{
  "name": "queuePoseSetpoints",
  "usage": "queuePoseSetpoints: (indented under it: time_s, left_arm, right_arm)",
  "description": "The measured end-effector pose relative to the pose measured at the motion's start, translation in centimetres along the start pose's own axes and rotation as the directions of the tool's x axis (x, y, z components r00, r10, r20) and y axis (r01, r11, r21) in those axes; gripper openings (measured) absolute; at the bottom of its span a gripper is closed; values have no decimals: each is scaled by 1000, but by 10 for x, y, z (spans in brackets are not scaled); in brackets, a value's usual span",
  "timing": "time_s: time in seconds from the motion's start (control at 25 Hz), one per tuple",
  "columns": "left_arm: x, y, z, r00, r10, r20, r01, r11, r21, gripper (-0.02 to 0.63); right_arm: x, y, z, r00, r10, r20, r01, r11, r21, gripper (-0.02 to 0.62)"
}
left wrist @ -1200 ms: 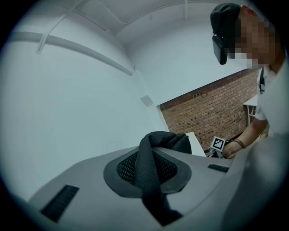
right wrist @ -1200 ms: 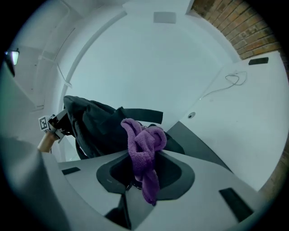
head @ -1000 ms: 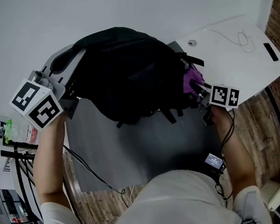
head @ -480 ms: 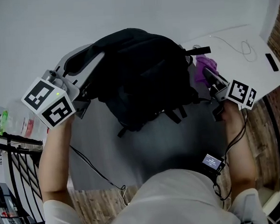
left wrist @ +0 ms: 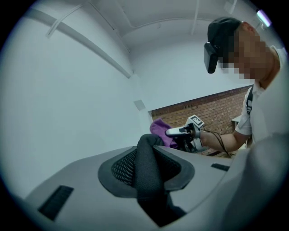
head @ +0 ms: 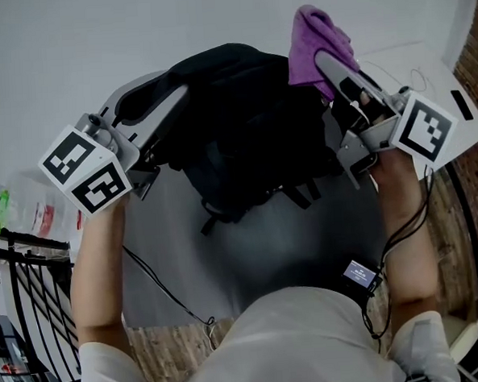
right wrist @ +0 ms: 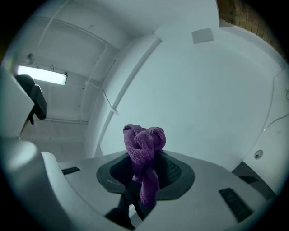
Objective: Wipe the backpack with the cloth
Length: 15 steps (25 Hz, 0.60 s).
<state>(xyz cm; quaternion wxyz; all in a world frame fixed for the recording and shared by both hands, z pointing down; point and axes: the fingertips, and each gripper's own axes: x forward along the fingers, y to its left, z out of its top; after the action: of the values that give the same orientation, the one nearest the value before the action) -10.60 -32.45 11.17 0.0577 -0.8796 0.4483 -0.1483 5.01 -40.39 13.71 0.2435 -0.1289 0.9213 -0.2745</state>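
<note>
As the head view looks down, the backpack (head: pixel 243 129): black and lumpy, sitting on the grey table (head: pixel 291 247) in front of the person, between the two grippers.
Strap (left wrist: pixel 146 176): a black strip of the backpack, standing up right between the jaws of the left gripper.
Left gripper (head: pixel 173 97): at the left side of the backpack, pointing in at it. Its jaws have just been opening wider, with the strap between them. The pads seem to squeeze the strap from both sides, but the view is too close to be sure.
Cloth (head: pixel 314 36): purple and bunched up, high in the air by the top right part of the backpack. In the right gripper view only the white wall shows behind it.
Right gripper (head: pixel 324 64): tilted up, pinching the cloth tight. One end of the cloth sticks up past the jaws in a lump, and the other end hangs down.
Marker cubes: one on each gripper, close to the person's hands, the left cube (head: pixel 84 171) and the right cube (head: pixel 425 130).
Small box (head: pixel 361 274): near the person's right arm, with a thin wire running up to the right gripper.
</note>
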Motion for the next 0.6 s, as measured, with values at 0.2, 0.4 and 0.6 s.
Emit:
queuePoseSetpoints:
  time_s: [0.2,0.4,0.6]
  left_arm:
    - [2,-1,-4,999,-27,-27,28,1000,5,100]
    - [5,0,-3,999,-38,-27,38,999,3,100]
    - [5,0,-4,999,-41,-24,41,999,-5,98]
  right_arm:
    - [-22,-79,-38,983,-178,-48,182,978,101,118]
    - [-62,-143,-79,914,-376,-154,395,912,113,118]
    - [-78,-172,-108,891,-405,-204,440,882,172,118]
